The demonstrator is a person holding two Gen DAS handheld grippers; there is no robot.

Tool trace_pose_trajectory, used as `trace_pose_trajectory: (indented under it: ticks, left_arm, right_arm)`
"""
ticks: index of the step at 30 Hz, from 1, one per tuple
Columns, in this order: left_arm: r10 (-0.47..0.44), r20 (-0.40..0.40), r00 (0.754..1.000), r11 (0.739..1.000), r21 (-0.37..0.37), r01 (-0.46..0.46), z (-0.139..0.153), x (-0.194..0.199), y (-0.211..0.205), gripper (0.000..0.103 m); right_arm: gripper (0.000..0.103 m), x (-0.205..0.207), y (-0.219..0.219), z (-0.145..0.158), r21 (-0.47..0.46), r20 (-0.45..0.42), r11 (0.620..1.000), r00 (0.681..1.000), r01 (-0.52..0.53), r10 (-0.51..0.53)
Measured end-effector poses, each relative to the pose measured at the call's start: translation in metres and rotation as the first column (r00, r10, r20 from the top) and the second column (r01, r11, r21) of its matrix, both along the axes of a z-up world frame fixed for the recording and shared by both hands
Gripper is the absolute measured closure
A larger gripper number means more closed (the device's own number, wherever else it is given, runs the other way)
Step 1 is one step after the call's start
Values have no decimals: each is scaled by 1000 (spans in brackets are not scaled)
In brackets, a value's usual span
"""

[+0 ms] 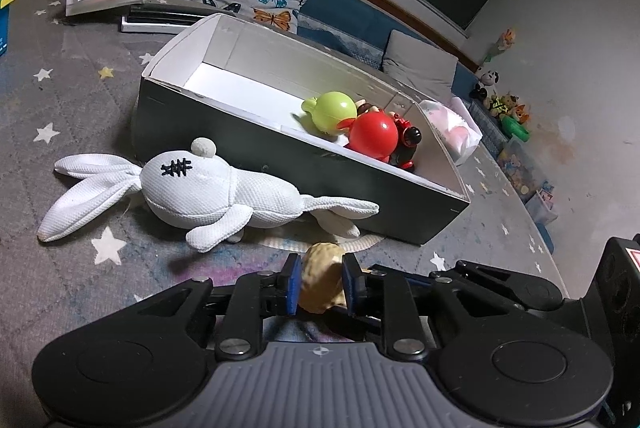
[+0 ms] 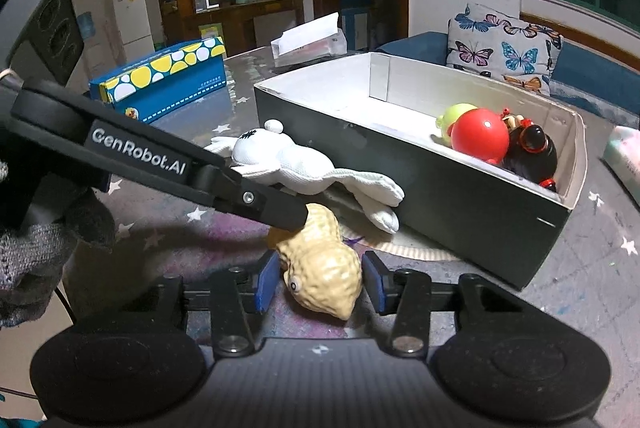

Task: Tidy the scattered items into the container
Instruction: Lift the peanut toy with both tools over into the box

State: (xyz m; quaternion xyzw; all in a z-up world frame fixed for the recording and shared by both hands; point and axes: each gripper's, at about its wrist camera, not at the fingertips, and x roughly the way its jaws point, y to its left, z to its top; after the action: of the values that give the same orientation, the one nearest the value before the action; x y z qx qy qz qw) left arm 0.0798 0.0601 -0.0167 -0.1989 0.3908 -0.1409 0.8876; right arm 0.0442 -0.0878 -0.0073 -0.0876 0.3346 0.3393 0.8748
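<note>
- The left gripper reaches low over the desk, its blue-padded fingers pinching a tan, bumpy peanut-shaped toy from both sides; in the right wrist view its long black arm slants down from the upper left and ends on the peanut's far end.
- The right gripper lies level and low, its blue-padded fingers spread on either side of the same peanut's near end, which bears a small googly eye; whether the pads touch it I cannot tell.
- The peanut looks hard and pebbled, and lies on the grey, star-printed desk cover, just beside the box.
- Just past the fingers, a white waffle-textured plush rabbit with long floppy ears and a black stitched mark sprawls on the desk against the box's dark outer wall.
- The long open cardboard box, dark outside and white inside, holds at one end a glossy lime-green round toy, a glossy red ball toy and a black-and-red figure, packed close together.
- Behind, a blue tissue box with yellow and white dots sits well apart.
</note>
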Motion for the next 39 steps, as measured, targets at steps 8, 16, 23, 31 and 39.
trace_pose_trajectory:
  ticks: [8, 16, 23, 31, 39]
  left_arm:
    - [-4, 39, 999, 999, -40, 6, 20, -1, 3, 80]
    - [25, 144, 989, 998, -66, -16, 63, 32, 5, 80]
    - [47, 140, 989, 998, -54, -40, 66, 90, 10, 78]
    - [76, 36, 996, 995, -62, -73, 36, 148, 25, 79]
    - [74, -28, 997, 997, -36, -75, 15, 164, 28, 79]
  right_arm:
    - [61, -5, -7, 24, 6, 49, 1000, 999, -1, 1]
    - [61, 27, -6, 68, 16, 157, 1000, 988, 10, -12]
    - [61, 86, 6, 79, -7, 148, 1000, 989, 14, -13]
    - [61, 151, 26, 51, -66, 55, 998, 998, -17, 21]
    - [61, 175, 39, 31, -135, -8, 989, 998, -65, 64]
